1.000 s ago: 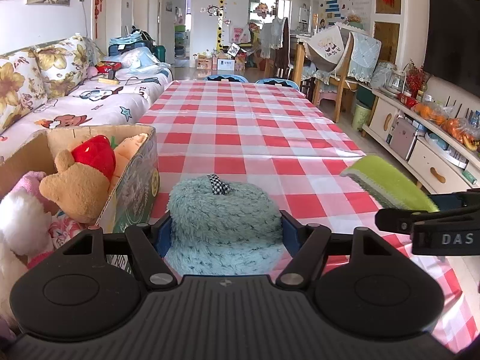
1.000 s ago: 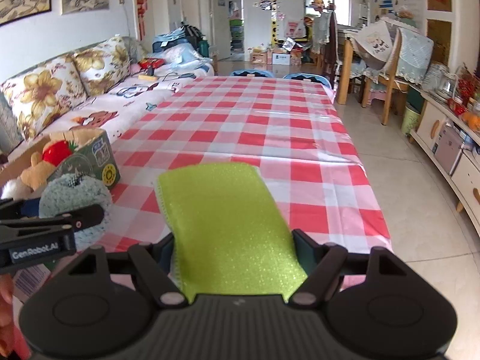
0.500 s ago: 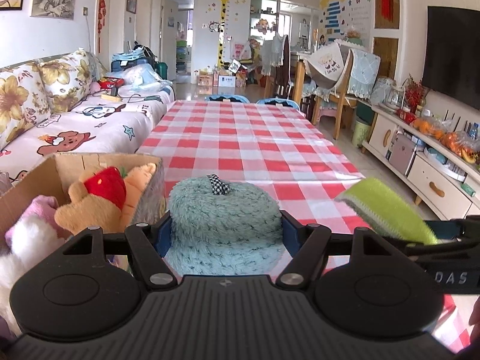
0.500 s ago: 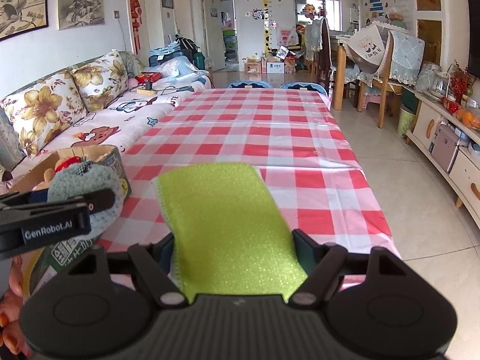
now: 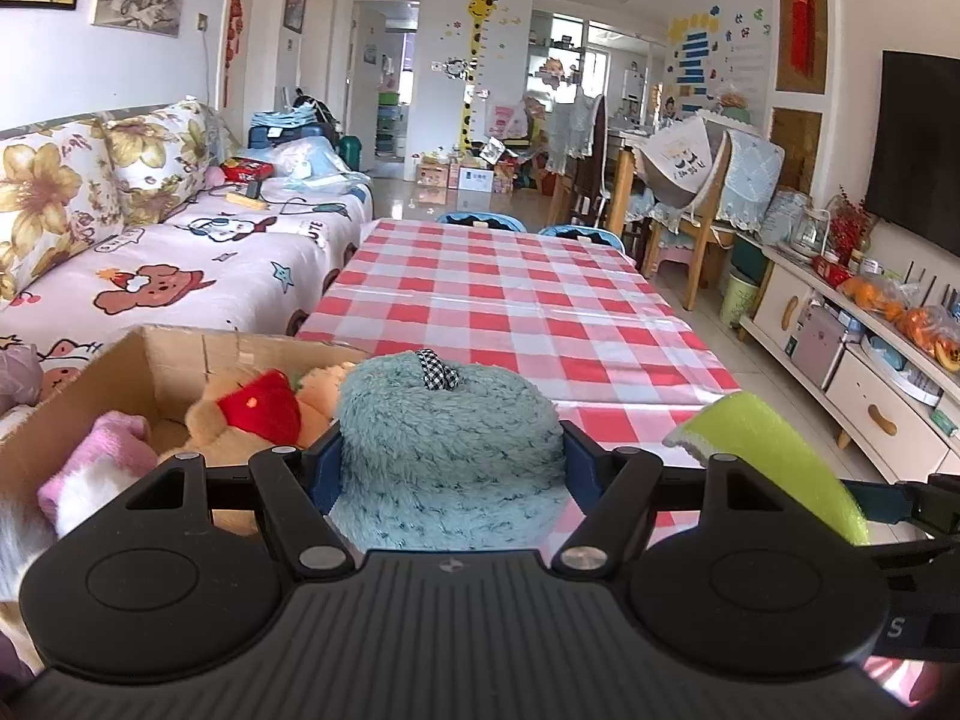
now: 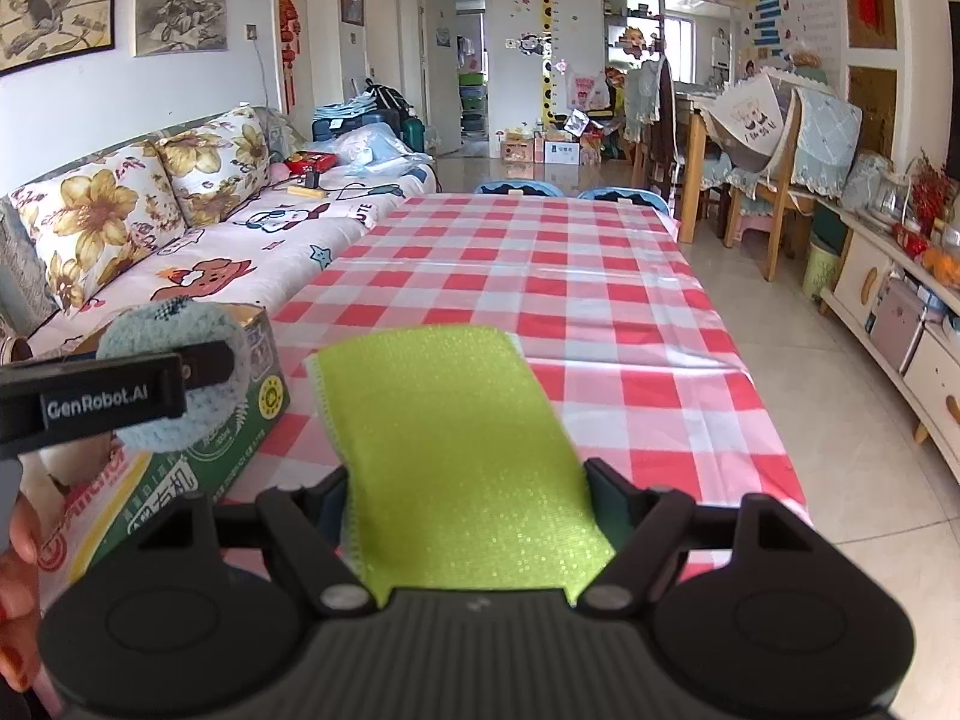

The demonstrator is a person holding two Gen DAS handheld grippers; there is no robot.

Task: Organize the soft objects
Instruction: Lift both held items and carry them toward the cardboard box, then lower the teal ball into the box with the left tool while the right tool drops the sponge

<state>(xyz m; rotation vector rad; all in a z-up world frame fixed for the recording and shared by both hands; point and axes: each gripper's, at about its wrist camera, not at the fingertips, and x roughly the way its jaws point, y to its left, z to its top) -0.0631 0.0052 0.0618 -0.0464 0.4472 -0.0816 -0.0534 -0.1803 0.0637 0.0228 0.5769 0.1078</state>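
We are in a home living room: a sofa (image 5: 198, 264) with floral cushions (image 6: 144, 204), a checked tabletop (image 5: 504, 300), a television (image 5: 918, 150), a giraffe height chart (image 6: 549, 42)

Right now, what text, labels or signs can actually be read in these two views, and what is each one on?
"GenRobot.AI": side of the black left gripper, right wrist view.
"S": black right gripper body, left wrist view, cut off.
"UTE": cartoon-print sofa cover.
Green-and-white printed cardboard box: red and white lettering, unreadable.
Wall posters, giraffe height chart: too small.
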